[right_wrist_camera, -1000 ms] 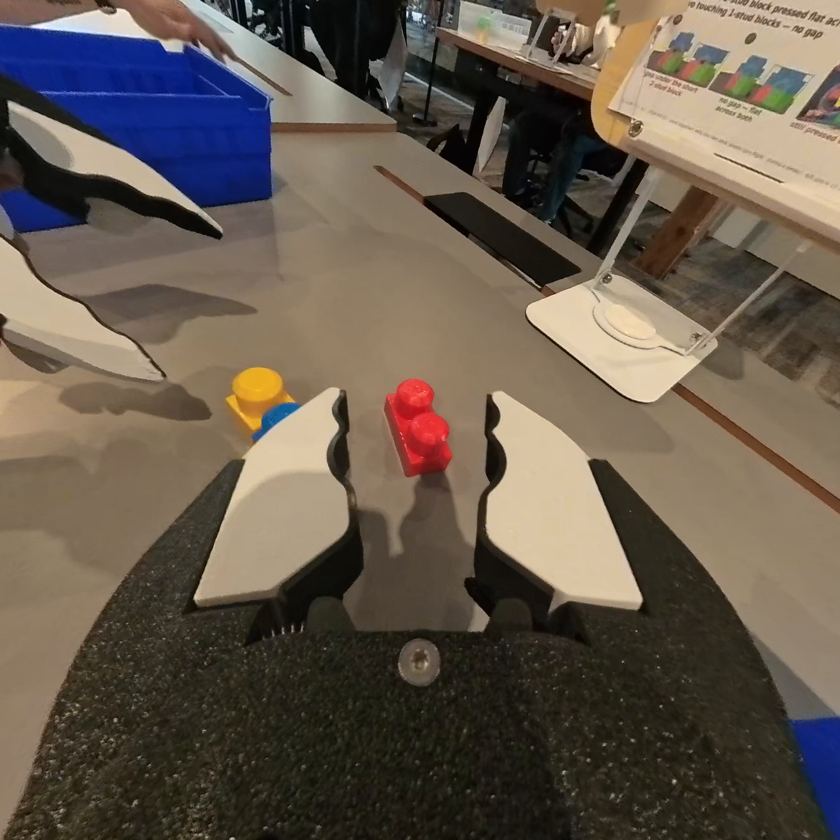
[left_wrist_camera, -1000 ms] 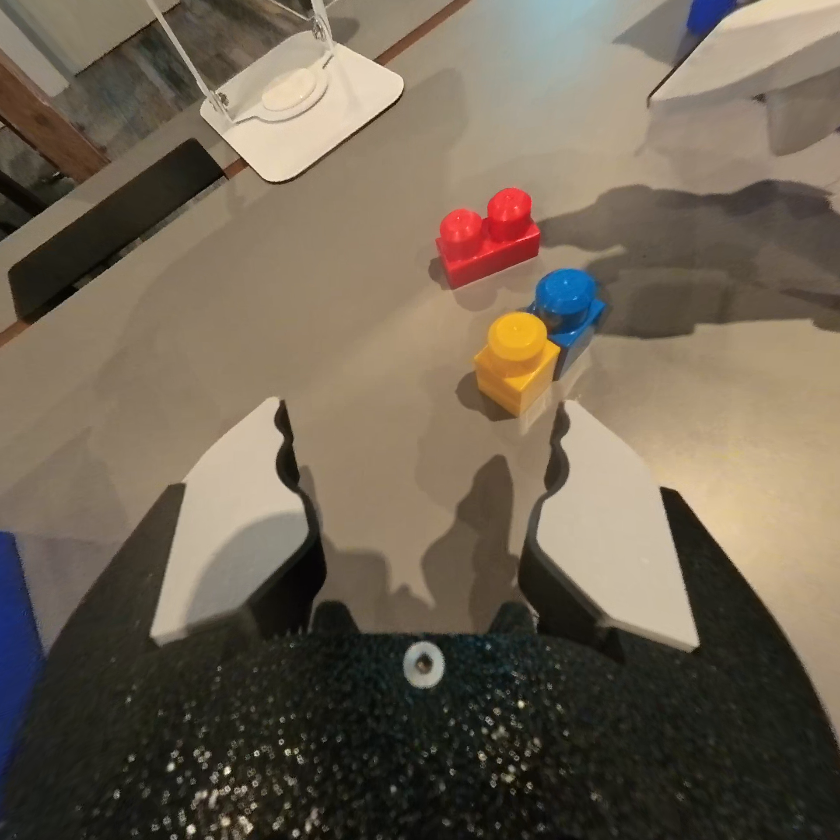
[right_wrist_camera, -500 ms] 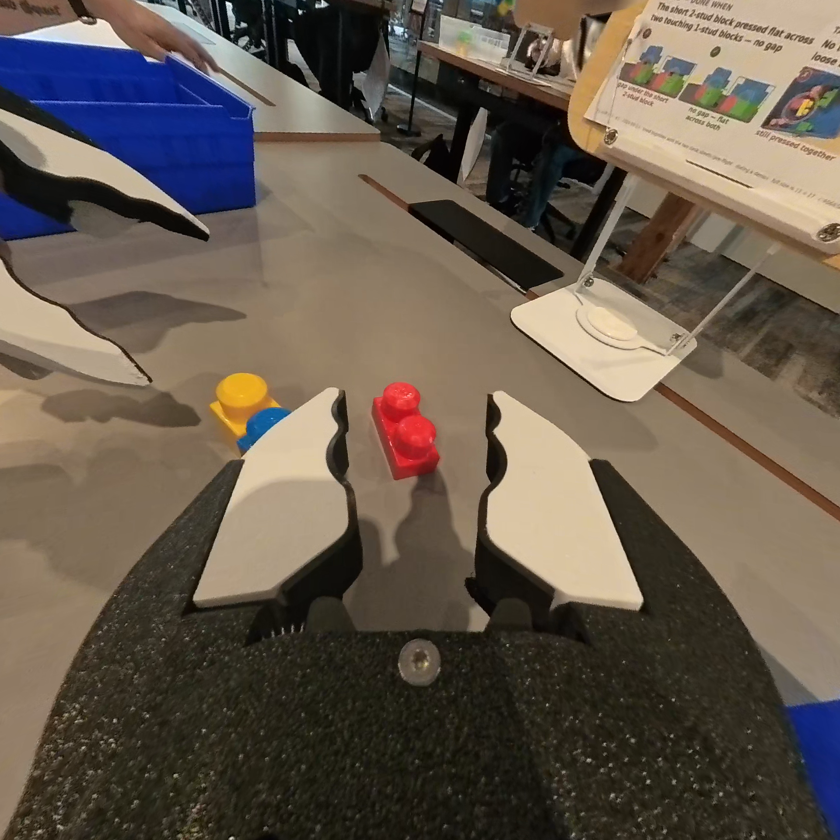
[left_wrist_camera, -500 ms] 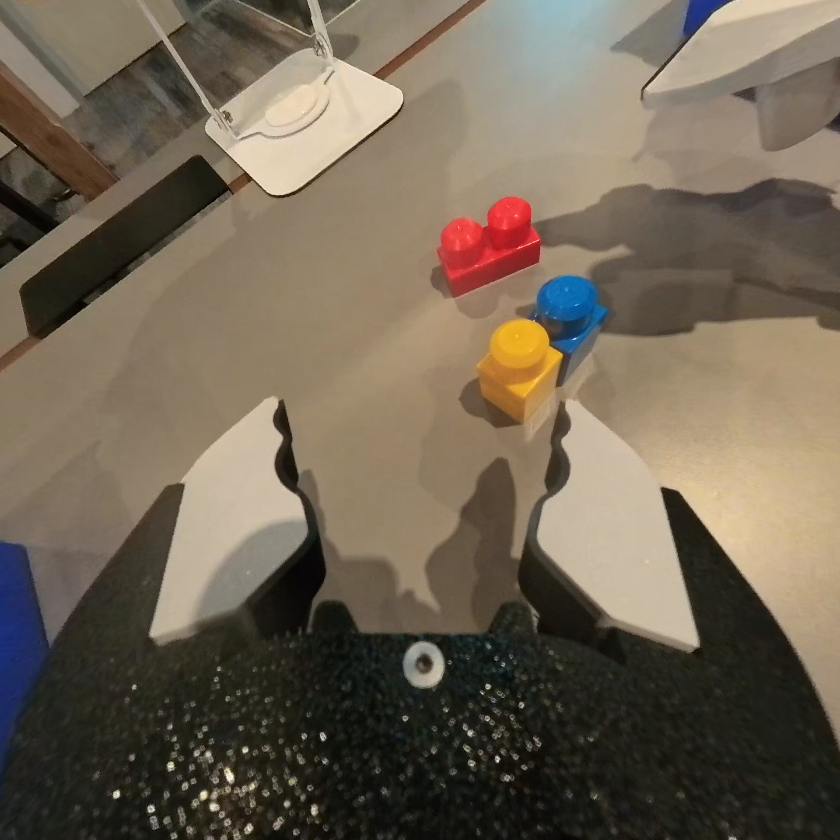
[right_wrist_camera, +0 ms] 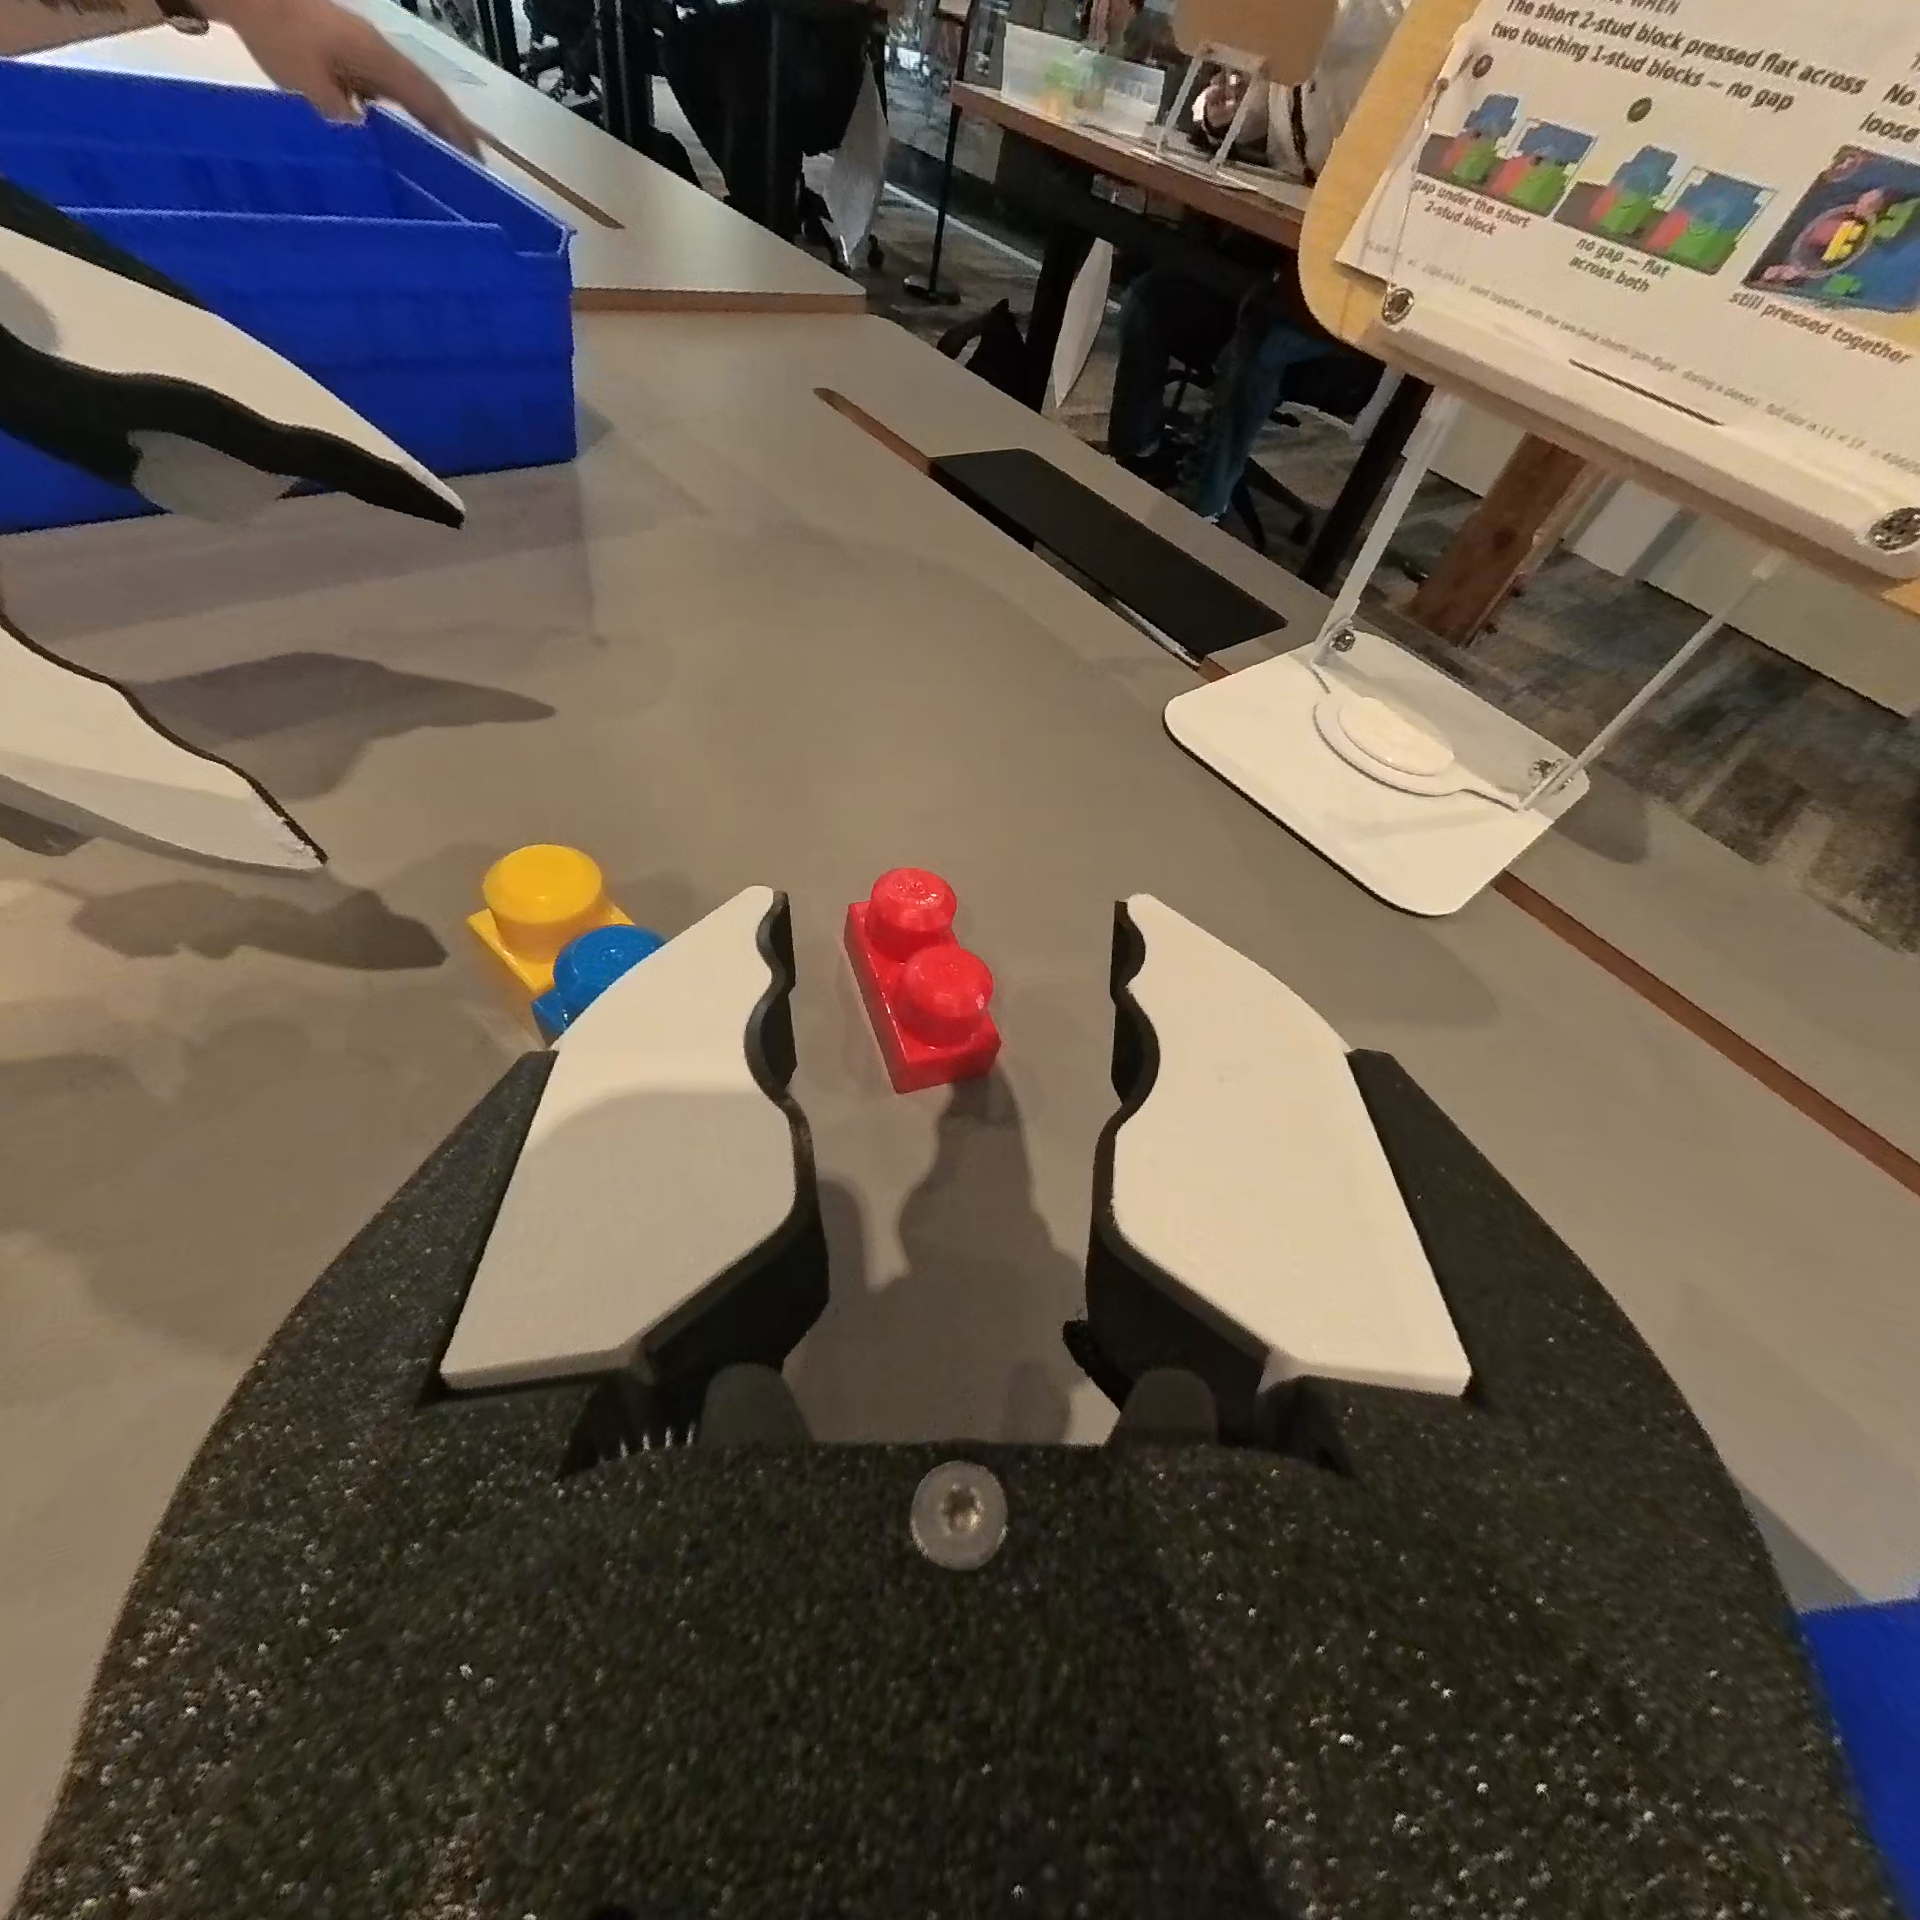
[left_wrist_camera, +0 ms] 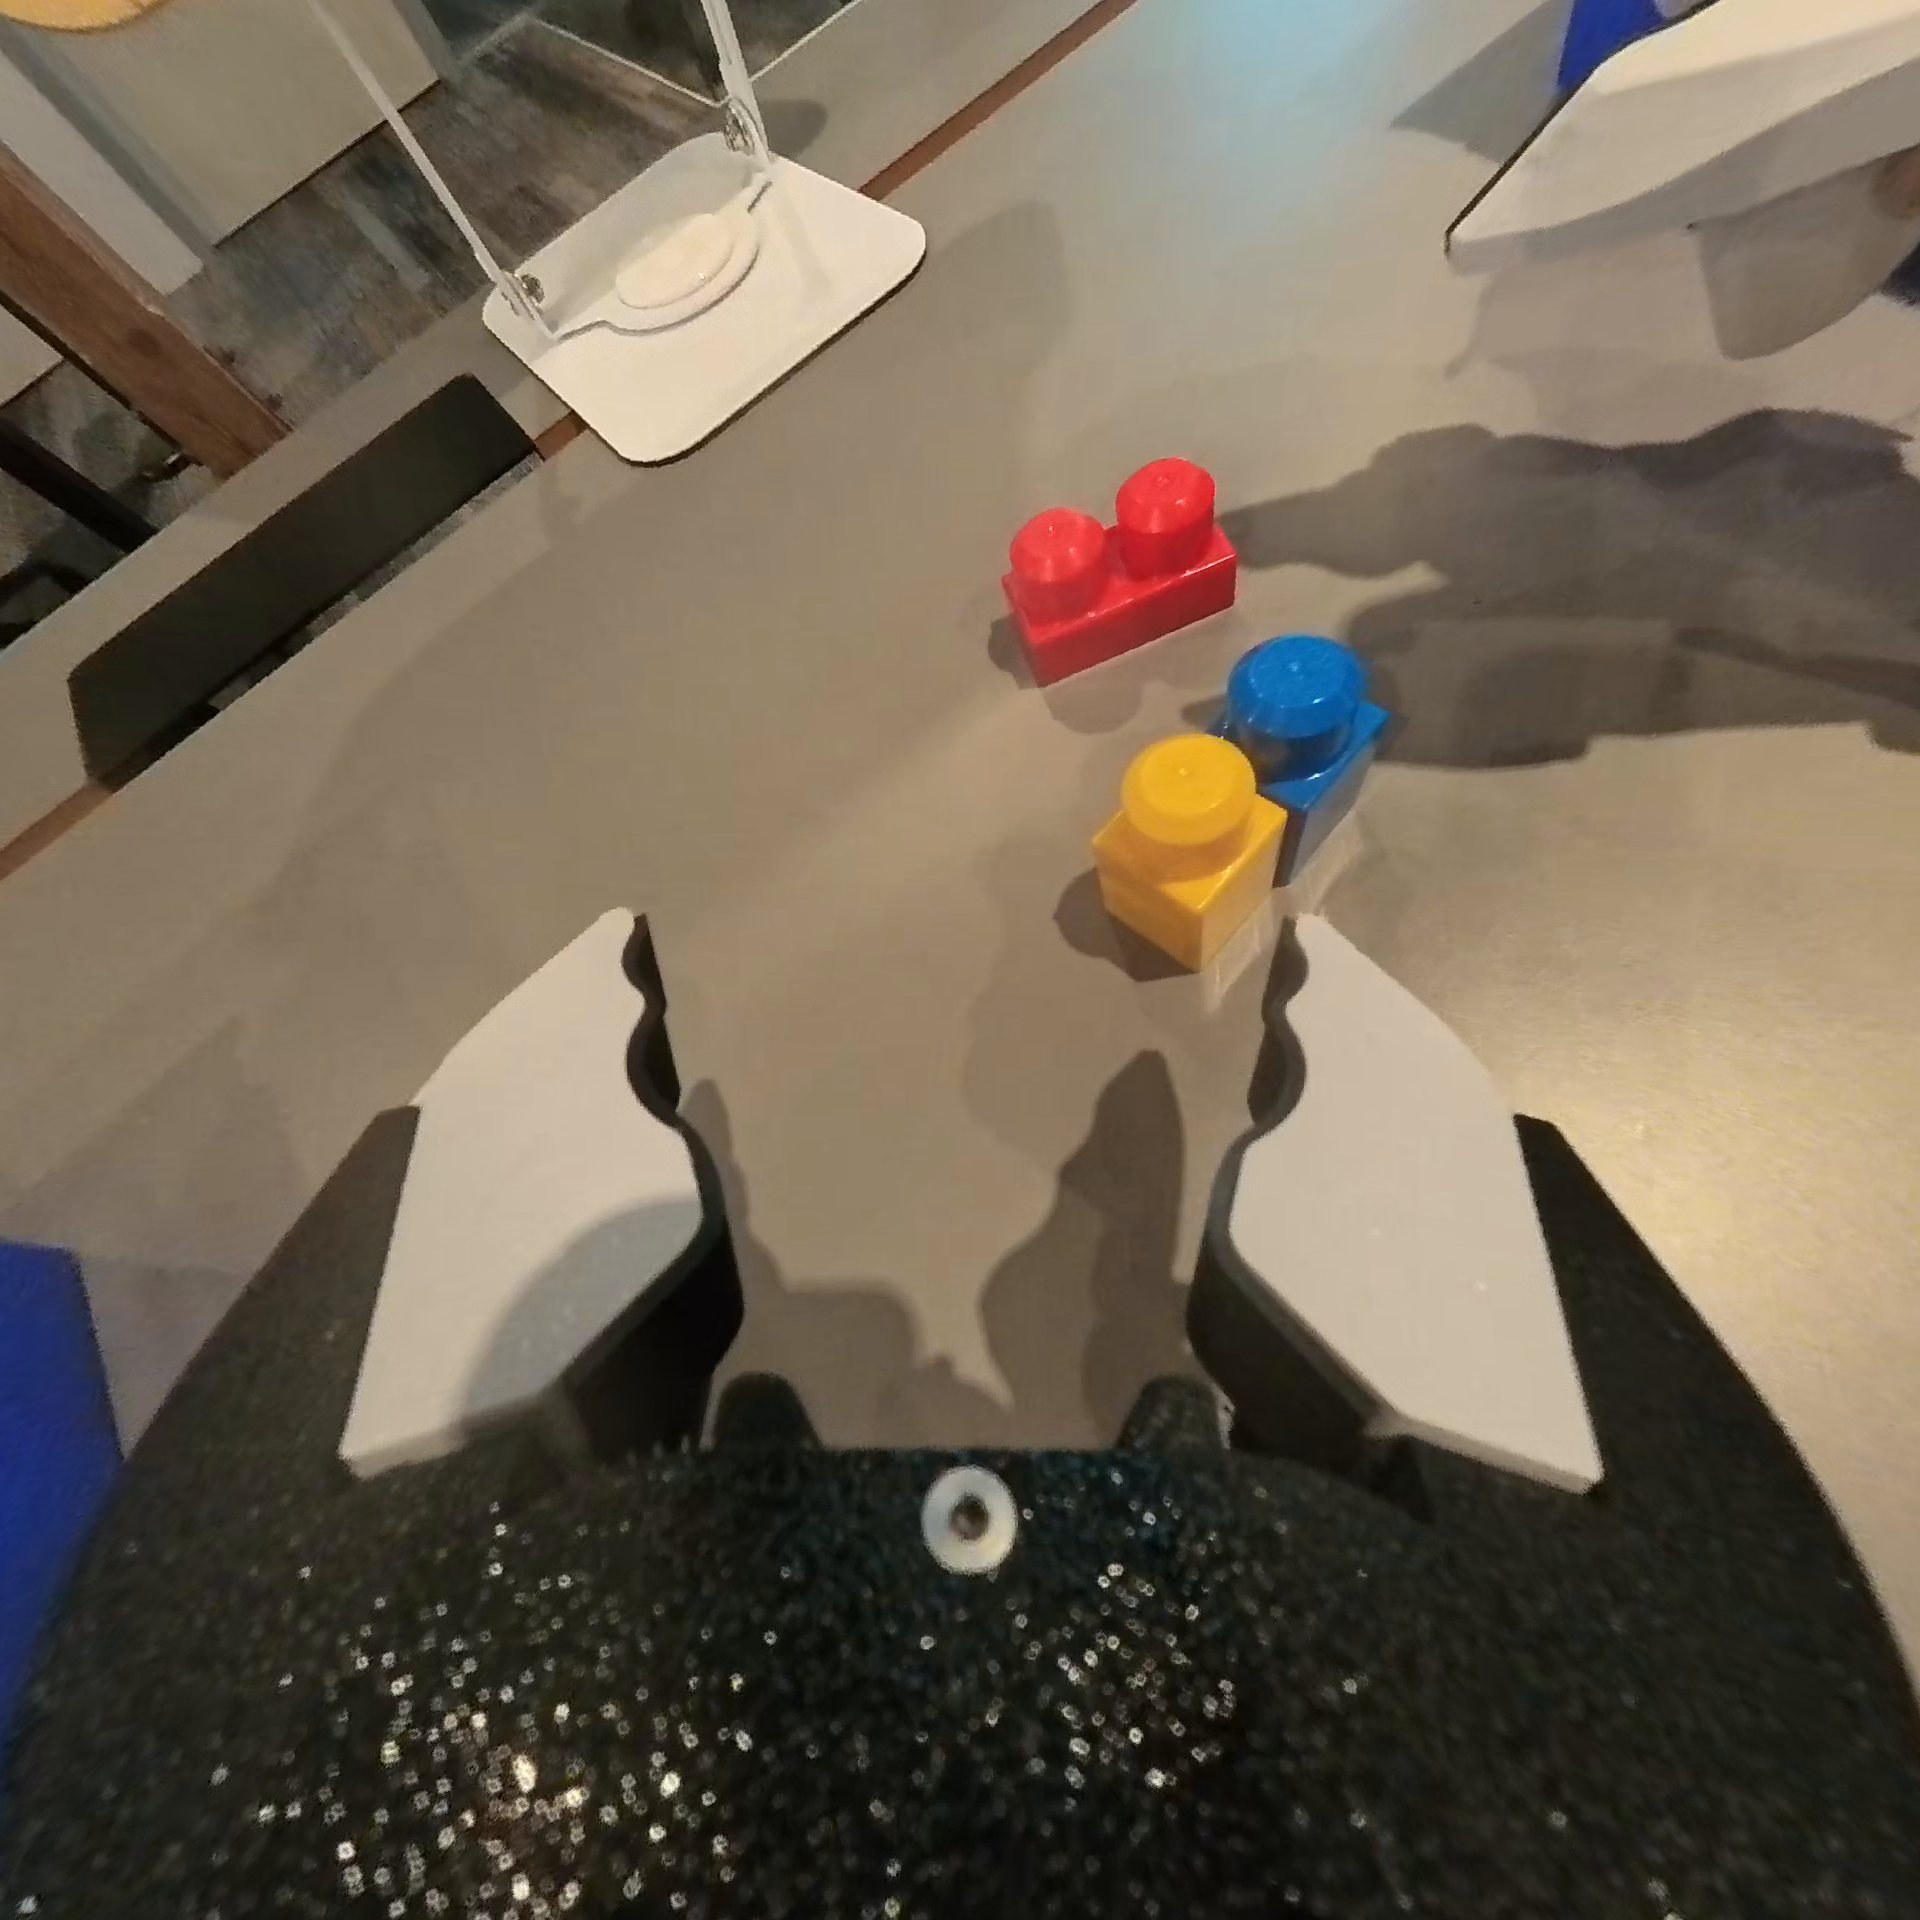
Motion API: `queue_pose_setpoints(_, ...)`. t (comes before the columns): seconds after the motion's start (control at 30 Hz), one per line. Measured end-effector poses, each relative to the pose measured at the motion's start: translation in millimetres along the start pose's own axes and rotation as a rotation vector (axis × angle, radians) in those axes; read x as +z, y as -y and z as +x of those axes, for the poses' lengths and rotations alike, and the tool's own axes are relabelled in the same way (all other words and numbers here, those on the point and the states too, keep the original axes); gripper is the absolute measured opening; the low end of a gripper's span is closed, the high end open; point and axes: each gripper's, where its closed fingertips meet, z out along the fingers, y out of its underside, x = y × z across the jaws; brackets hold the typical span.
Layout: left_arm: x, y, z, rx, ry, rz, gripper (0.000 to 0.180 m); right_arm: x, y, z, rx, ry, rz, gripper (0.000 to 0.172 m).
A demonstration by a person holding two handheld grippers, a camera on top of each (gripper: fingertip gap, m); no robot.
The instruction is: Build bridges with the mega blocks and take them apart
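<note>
Right gripper [right_wrist_camera: 951, 909]: jaws part-way open, nothing between the pads but air; both white fingers tilt down toward the grey table [right_wrist_camera: 727, 665], tips above the surface. The red two-stud block [right_wrist_camera: 920, 997] lies on the table in line with the gap, just beyond the tips, with clear space to either finger, not touched. Left gripper [left_wrist_camera: 961, 925]: jaws spread wide, grasp bare, pitched down over the table from the opposite side; its right fingertip [left_wrist_camera: 1320, 945] sits just beside the yellow one-stud block [left_wrist_camera: 1184, 852], and contact cannot be told. In the right wrist view the left gripper's two fingers enter from the left edge, hovering above the table with their shadows beneath. Block count: 3 in total, being 1 red two-stud, 1 yellow one-stud, 1 blue one-stud block [left_wrist_camera: 1299, 748]. Yellow and blue stand upright, side by side and touching; the red lies near them but apart, studs up, unstacked. Further out: 1 white stand base [left_wrist_camera: 717, 312] with clear struts at the table's far edge, carrying a tilted instruction board [right_wrist_camera: 1621, 260]; 1 black strip [left_wrist_camera: 281, 603] along that edge; 1 blue bin [right_wrist_camera: 312, 281] at the far left of the right wrist view, with a person's hand [right_wrist_camera: 353, 62] at its rim
</note>
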Motion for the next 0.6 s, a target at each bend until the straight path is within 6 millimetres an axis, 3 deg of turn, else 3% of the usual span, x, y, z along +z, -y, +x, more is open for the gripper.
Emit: queue_pose_setpoints(0.6,-1.6,1.4,-6.6,-0.015,-0.005,0.049,0.110,-1.4,4.1,1.1,-0.021,-0.004,0.033,0.058)
